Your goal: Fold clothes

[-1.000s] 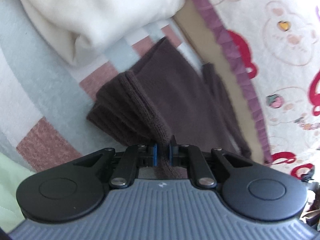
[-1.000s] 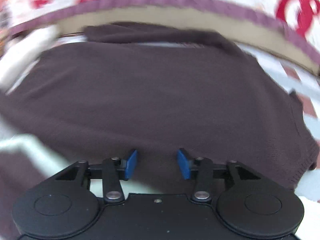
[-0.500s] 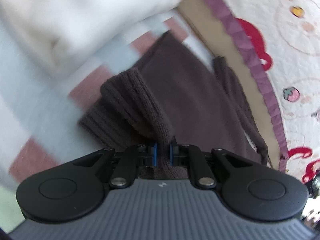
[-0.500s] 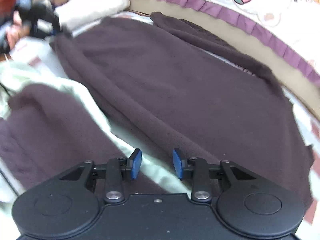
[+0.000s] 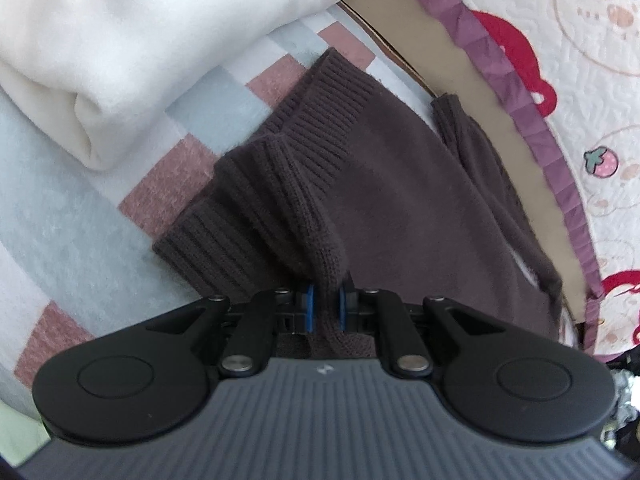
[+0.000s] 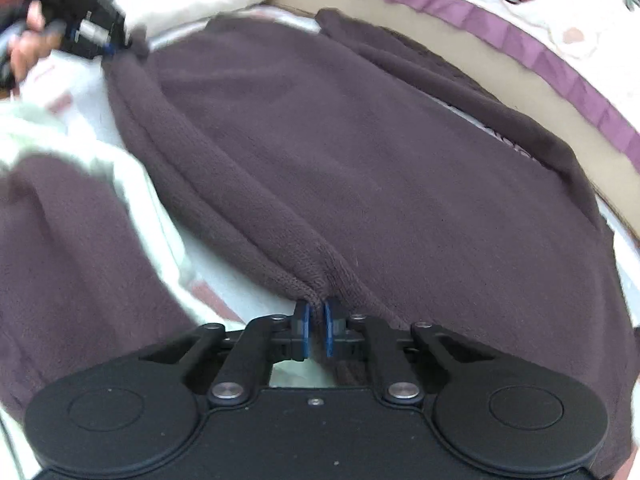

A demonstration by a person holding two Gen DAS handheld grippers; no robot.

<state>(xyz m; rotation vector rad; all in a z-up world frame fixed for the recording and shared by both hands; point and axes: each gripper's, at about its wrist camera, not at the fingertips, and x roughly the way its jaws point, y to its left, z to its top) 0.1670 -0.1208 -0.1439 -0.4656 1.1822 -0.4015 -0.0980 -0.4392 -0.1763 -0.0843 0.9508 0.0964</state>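
A dark brown knitted sweater (image 6: 360, 152) lies spread on a checked blanket (image 5: 72, 240). The left gripper (image 5: 325, 307) pinches its ribbed hem; the right gripper (image 6: 316, 322) pinches a bunched edge. Either thin pinch could slip if pulled unevenly, skewing the fold.

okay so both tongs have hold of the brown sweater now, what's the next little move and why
Probably lift both tongs together and carry the held edge across toward the purple-trimmed quilt. The left tongs pinch the ribbed hem and the right tongs pinch the same side edge of the brown sweater, so that edge is ready to fold over.
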